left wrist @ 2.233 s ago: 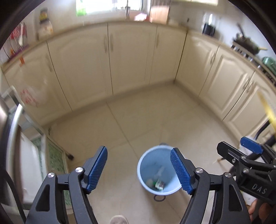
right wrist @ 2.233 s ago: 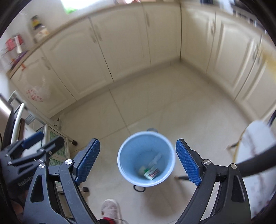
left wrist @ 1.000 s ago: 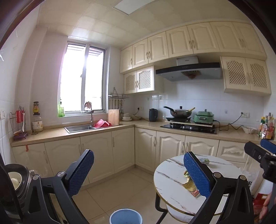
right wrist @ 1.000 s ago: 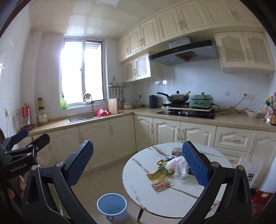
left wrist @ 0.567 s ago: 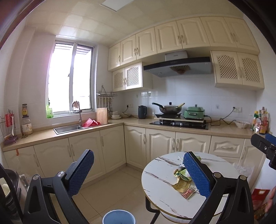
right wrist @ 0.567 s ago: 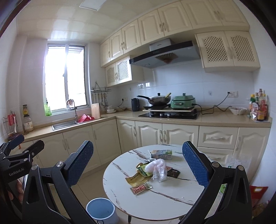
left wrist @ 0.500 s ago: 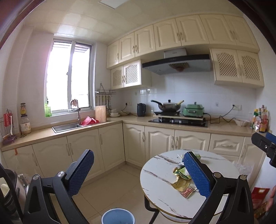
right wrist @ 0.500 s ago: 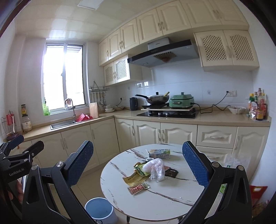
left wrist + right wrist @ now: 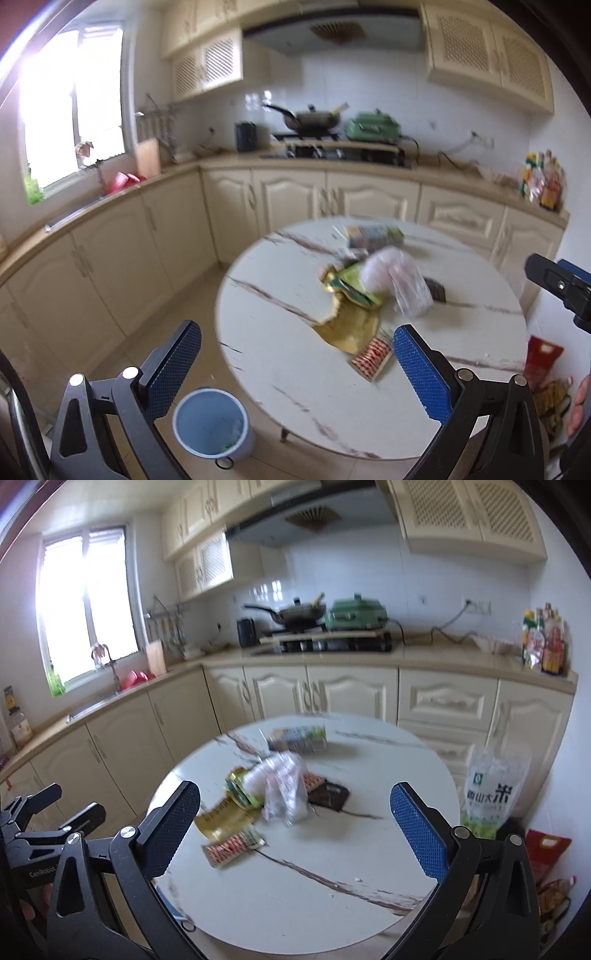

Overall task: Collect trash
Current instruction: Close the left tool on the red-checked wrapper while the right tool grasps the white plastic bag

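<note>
Right wrist view shows most of the job undone: ahead of the right hand-held gripper (image 9: 293, 821), between its widely spread, empty fingers, a heap of trash lies on the round marble bench (image 9: 369, 867): a gold wrapper (image 9: 225, 818), a red-striped packet (image 9: 232, 845), a green wrapper (image 9: 240, 794), a crumpled clear plastic bag (image 9: 282, 790), a dark wrapper (image 9: 328, 794) and, farthest off, a small carton (image 9: 297, 738). The blue bin (image 9: 208, 422) stands on the floor below and left of the left hand-held gripper (image 9: 295, 365), beside the bench; something small seems to lie in it, though blur hides what. The left hand-held gripper is likewise spread and empty. Both are held level, above the bench's near edge, pointing at the heap, touching nothing.
</note>
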Tool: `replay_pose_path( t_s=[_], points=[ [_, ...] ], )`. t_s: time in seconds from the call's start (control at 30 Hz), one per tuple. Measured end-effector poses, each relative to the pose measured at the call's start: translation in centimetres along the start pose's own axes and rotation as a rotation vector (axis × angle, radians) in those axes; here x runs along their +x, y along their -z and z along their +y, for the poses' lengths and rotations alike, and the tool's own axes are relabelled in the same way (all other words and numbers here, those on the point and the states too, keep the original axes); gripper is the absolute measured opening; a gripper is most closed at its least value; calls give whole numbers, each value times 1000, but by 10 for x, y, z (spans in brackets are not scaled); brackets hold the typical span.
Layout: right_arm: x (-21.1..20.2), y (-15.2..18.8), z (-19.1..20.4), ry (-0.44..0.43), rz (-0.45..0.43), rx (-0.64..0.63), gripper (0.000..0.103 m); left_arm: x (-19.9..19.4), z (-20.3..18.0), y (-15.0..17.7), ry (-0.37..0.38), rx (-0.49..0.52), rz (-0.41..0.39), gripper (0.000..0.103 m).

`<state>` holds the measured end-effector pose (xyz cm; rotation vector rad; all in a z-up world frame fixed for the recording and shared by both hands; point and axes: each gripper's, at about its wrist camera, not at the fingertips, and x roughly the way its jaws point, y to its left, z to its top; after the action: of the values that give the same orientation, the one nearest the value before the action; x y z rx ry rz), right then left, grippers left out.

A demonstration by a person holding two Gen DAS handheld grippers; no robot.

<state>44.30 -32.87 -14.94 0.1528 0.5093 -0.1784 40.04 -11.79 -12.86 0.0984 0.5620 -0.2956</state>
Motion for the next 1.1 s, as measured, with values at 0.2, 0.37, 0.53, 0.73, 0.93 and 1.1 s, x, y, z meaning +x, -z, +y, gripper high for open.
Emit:
replay_pose_path(
  t_s=[0.2, 0.37, 0.53, 0.73, 0.93, 1.1],
  points=[
    [54, 14, -28, 25, 123, 27, 103, 65, -30, -9, 117, 95, 122, 99],
    [79, 23, -43, 26, 173, 41, 103, 107, -43, -3, 167, 155, 220, 86],
    [96, 26, -50, 23, 200, 51, 103, 130, -46, 0, 185, 157, 273, 73],
    [106, 27, -52, 19, 215, 54, 103, 135, -42, 3, 217, 137, 275, 66],
    [108, 27, -49, 15, 217, 53, 103, 129, -41, 9, 242, 131, 255, 37],
    [110, 25, -44, 9, 221, 42, 103, 124, -43, 13, 245, 117, 247, 26]
  ],
)
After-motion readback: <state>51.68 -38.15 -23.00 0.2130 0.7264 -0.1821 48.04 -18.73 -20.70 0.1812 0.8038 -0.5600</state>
